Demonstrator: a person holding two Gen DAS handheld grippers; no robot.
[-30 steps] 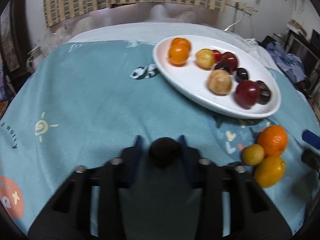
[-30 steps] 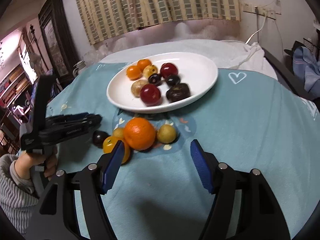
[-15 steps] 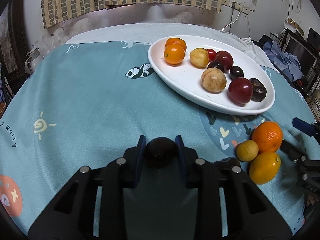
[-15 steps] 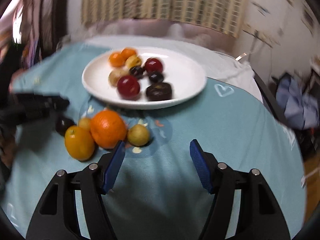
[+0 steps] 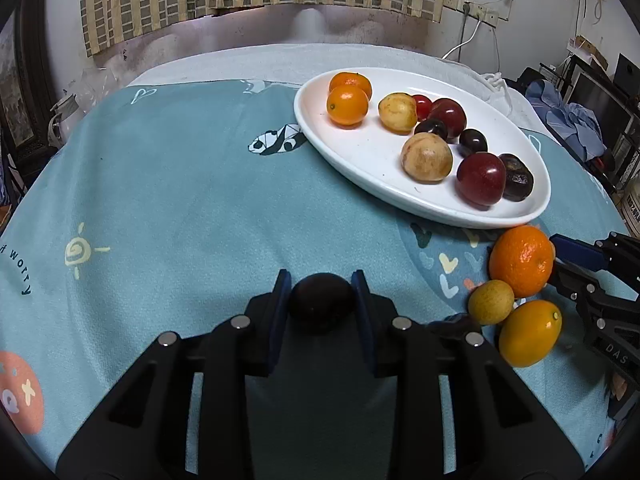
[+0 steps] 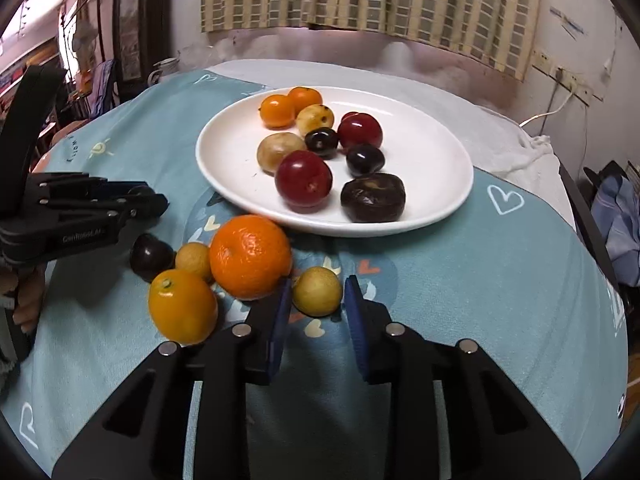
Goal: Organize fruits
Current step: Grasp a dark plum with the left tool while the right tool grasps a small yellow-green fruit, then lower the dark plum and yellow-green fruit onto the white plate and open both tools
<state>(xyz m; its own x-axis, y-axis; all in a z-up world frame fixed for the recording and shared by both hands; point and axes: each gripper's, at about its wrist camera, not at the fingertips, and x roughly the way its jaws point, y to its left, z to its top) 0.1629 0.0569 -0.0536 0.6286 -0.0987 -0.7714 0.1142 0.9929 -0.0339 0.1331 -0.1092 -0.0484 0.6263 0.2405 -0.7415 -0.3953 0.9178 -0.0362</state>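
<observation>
A white oval plate point(image 5: 360, 152) point(image 6: 440, 184) holds several fruits: oranges, yellow, red and dark ones. My left gripper point(image 5: 322, 304) is shut on a dark plum point(image 5: 322, 300) and holds it above the teal cloth, left of the loose fruit. Loose on the cloth lie a big orange point(image 6: 250, 256) point(image 5: 522, 260), a yellow-orange citrus point(image 6: 182, 306) point(image 5: 528, 332), a small yellow fruit point(image 6: 194, 260) point(image 5: 490, 302) and a dark plum point(image 6: 151, 256). My right gripper point(image 6: 316, 300) has its pads close around another small yellow fruit point(image 6: 317, 291); a thin gap shows at each side.
The teal printed cloth point(image 5: 180, 200) covers the table, with a white cloth point(image 6: 520, 148) behind the plate. A curtained wall stands at the back. Clothes and furniture point(image 5: 580, 120) lie at the right edge.
My right gripper moved forward and narrowed around the small yellow fruit. My left gripper rose and pulled back a little with the dark plum still held.
</observation>
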